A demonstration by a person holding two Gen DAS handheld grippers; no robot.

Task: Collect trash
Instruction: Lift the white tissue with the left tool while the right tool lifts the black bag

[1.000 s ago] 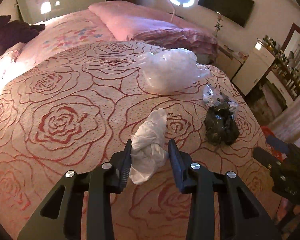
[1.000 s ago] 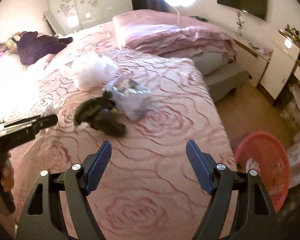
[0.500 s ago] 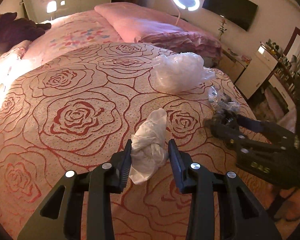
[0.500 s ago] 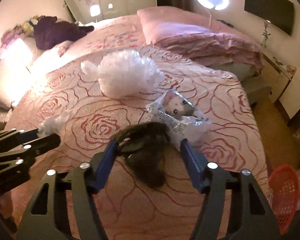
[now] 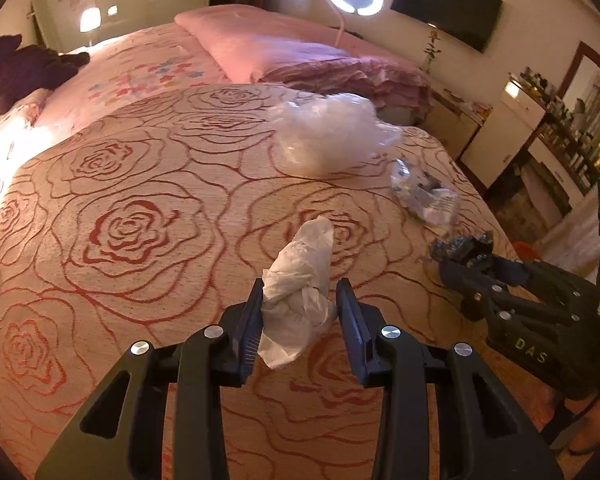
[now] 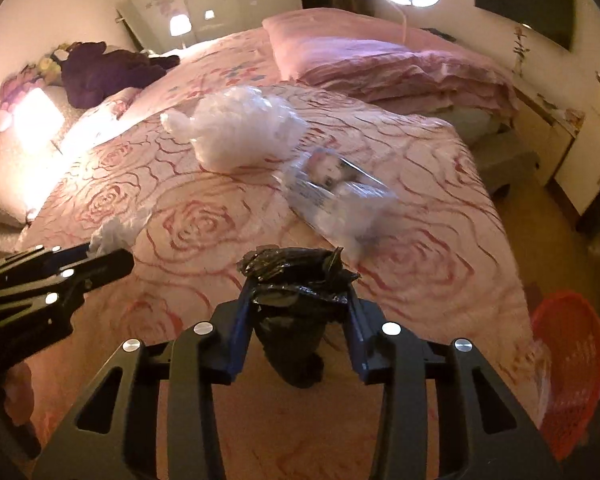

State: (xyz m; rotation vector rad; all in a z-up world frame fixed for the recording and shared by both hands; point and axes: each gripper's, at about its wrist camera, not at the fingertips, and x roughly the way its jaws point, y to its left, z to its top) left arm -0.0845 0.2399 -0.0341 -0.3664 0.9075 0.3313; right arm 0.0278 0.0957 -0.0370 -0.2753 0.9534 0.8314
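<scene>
The fingers (image 5: 256, 322) of the left gripper (image 5: 299, 322) clamp a crumpled white bag (image 5: 300, 288), held above the rose-patterned bed (image 5: 140, 200). The right gripper (image 6: 296, 320) pinches a crumpled black bag (image 6: 296, 288) between its blue-padded fingers (image 6: 242, 320), also lifted off the cover. Its body reads "DAS" in the left view. On the bed lie a clear plastic bundle (image 5: 324, 136) and, near it, a printed wrapper (image 5: 424, 196) whose text is too blurred to read. A red basket (image 6: 568, 368) stands beside the bed.
</scene>
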